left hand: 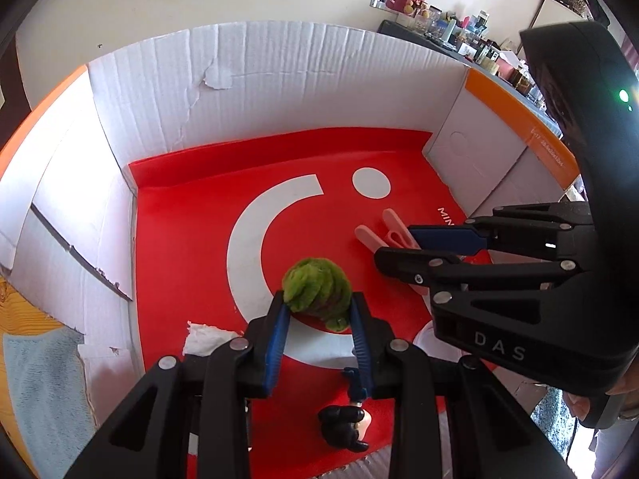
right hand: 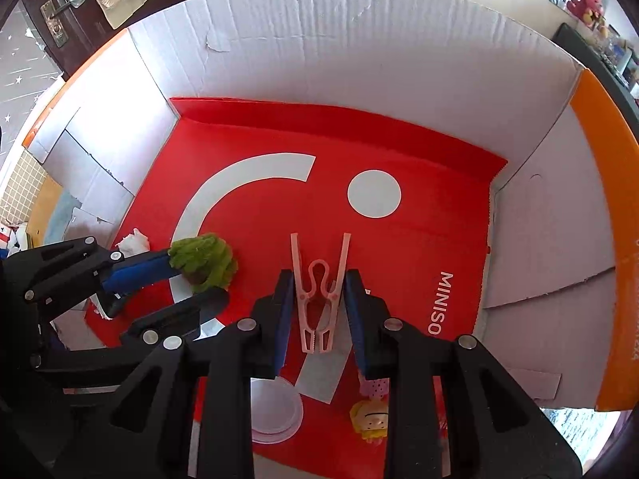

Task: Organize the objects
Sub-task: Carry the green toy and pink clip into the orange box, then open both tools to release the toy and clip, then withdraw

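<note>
Both grippers reach into a white cardboard box (left hand: pixel 255 80) lined with a red printed sheet (right hand: pixel 431 215). My left gripper (left hand: pixel 319 307) is shut on a fuzzy green ball (left hand: pixel 317 287), held between its blue pads; it also shows in the right wrist view (right hand: pixel 203 259). My right gripper (right hand: pixel 317 283) straddles a pink clothes peg (right hand: pixel 319 299) lying on the red sheet, with its pads beside the peg's arms and a small gap showing. The peg also shows in the left wrist view (left hand: pixel 383 231).
A black-haired doll figure (left hand: pixel 345 425) lies below my left gripper. A yellow-haired doll (right hand: pixel 371 415) and a white round lid (right hand: pixel 273 409) lie near the box's front. Crumpled white paper (left hand: pixel 203 337) lies at the left. The box walls close in all around.
</note>
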